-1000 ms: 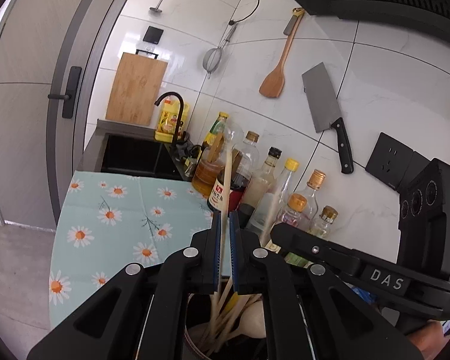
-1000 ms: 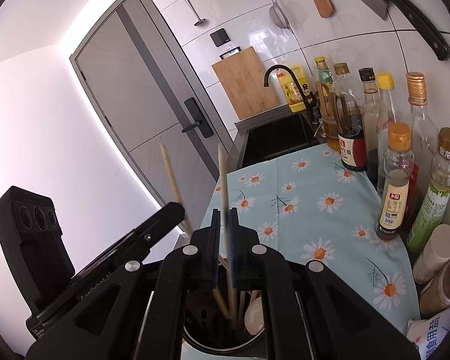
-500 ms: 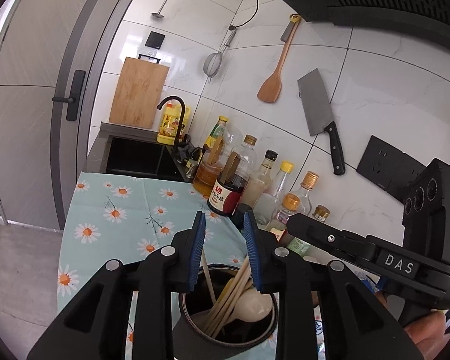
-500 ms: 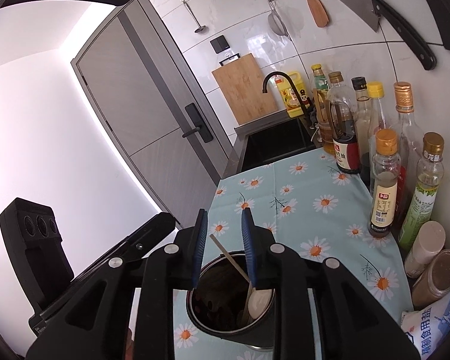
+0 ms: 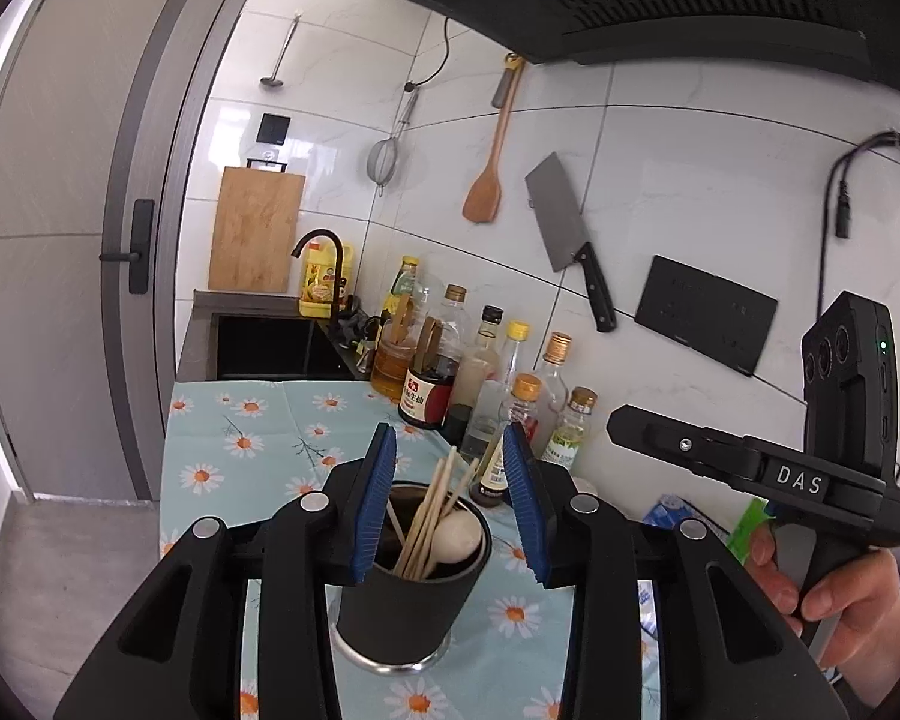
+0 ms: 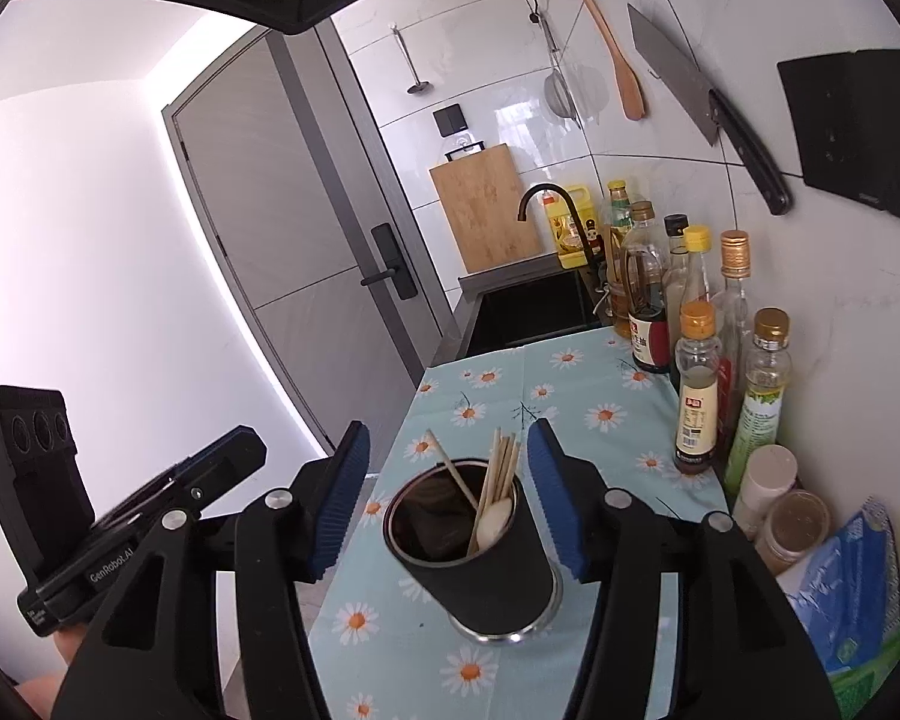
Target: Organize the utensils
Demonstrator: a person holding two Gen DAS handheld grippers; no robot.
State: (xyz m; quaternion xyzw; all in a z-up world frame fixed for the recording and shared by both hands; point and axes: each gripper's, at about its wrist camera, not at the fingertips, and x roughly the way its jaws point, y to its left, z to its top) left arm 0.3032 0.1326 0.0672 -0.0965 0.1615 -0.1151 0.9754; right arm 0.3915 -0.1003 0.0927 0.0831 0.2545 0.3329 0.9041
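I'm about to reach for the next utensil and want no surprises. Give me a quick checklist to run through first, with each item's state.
1. Left gripper empty: ok, its jaws have just been opening and nothing is between them.
2. Right gripper empty: ok, also just been opening, pads clear.
3. Chopsticks inside the black holder: ok.
4. White spoon in the holder: ok.
5. Holder upright on the daisy cloth: ok.
6. More loose utensils waiting on the counter: cannot tell, none in view.
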